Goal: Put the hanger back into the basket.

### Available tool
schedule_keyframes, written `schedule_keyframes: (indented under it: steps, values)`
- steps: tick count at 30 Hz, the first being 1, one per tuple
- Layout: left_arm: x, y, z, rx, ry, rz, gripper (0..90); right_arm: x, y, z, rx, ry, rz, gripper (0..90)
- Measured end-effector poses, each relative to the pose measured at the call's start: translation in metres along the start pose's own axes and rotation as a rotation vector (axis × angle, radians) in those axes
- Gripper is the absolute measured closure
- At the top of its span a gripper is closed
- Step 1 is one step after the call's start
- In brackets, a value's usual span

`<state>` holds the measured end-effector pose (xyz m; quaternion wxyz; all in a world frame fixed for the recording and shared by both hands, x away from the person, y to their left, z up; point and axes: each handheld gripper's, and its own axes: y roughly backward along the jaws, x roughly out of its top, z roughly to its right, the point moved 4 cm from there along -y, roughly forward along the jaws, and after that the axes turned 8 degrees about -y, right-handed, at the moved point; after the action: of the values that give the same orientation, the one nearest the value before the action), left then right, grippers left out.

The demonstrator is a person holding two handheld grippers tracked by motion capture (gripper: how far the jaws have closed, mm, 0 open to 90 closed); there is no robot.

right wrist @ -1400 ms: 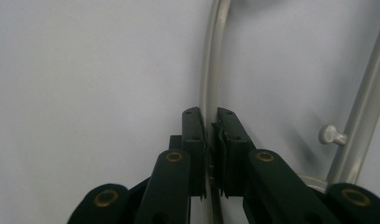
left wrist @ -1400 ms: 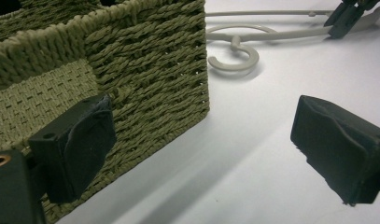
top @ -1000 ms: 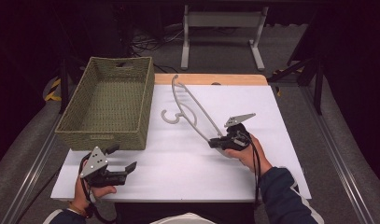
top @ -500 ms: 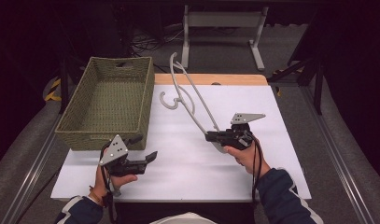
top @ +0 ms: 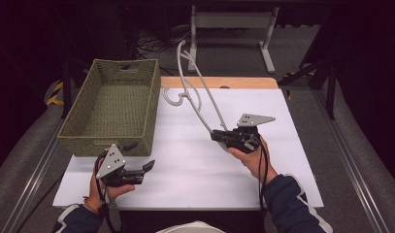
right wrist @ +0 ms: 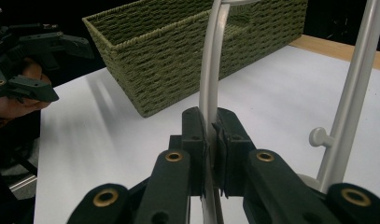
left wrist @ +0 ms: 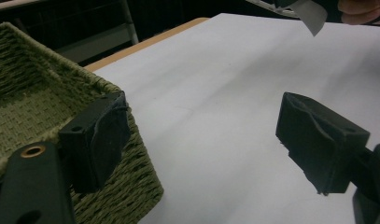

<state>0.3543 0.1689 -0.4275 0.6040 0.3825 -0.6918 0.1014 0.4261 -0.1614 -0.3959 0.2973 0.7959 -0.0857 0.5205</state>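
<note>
The right gripper (top: 219,135) has its two black jaws pressed together on a thin bar of the white hanger (top: 203,92); in the right gripper view the pads (right wrist: 195,140) clamp the pale bar from both sides with no gap left. From that grip the hanger rises clear of the white table (top: 195,170) and slants away from the person, toward the far right corner of the green woven basket (top: 112,107). Its curled hook (top: 175,99) hangs just off the basket's right wall, and its top end reaches past the table's far wooden edge (top: 219,82). In the right gripper view a second bar of the hanger (right wrist: 355,88) stands to the right of the jaws, with a small knob beside it.

The left gripper (top: 137,165) holds nothing. Its jaws stand wide apart and have just been opening a little, with only bare table between the pads (left wrist: 101,140) in the left gripper view. It hovers just off the basket's near right corner, one jaw lying close by the woven wall. The left hand (top: 105,187) grips it near the table's front edge, well apart from the right hand (top: 251,158), which is farther from the basket, on its right side.
</note>
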Motion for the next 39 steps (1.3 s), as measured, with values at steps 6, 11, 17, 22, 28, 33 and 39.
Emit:
schedule_keyframes:
  steps: [6,11,17,22,28,33,39]
  values:
    - [0.002,-0.002,0.003,-0.014,-0.009,0.008,18.1,0.0,-0.003,-0.006,0.015,0.013,0.005,83.6]
    - [0.011,-0.008,0.003,-0.04,0.029,0.049,21.0,0.0,-0.005,-0.01,0.045,0.01,0.011,83.5]
    - [0.04,-0.034,0.012,-0.109,0.044,0.117,29.7,-0.003,-0.013,-0.023,0.102,0.023,0.029,83.5]
    - [0.058,-0.058,0.015,-0.155,0.087,0.168,39.6,-0.008,-0.017,-0.032,0.131,0.023,0.034,83.5]
    - [0.067,-0.078,0.011,-0.173,0.183,0.199,43.4,-0.012,-0.021,-0.037,0.142,0.029,0.043,83.4]
    - [0.069,-0.088,0.012,-0.211,0.216,0.208,48.5,-0.014,-0.023,-0.04,0.148,0.037,0.048,83.4]
    - [0.069,-0.09,0.009,-0.248,0.267,0.24,57.8,-0.016,-0.025,-0.04,0.19,0.018,0.054,83.1]
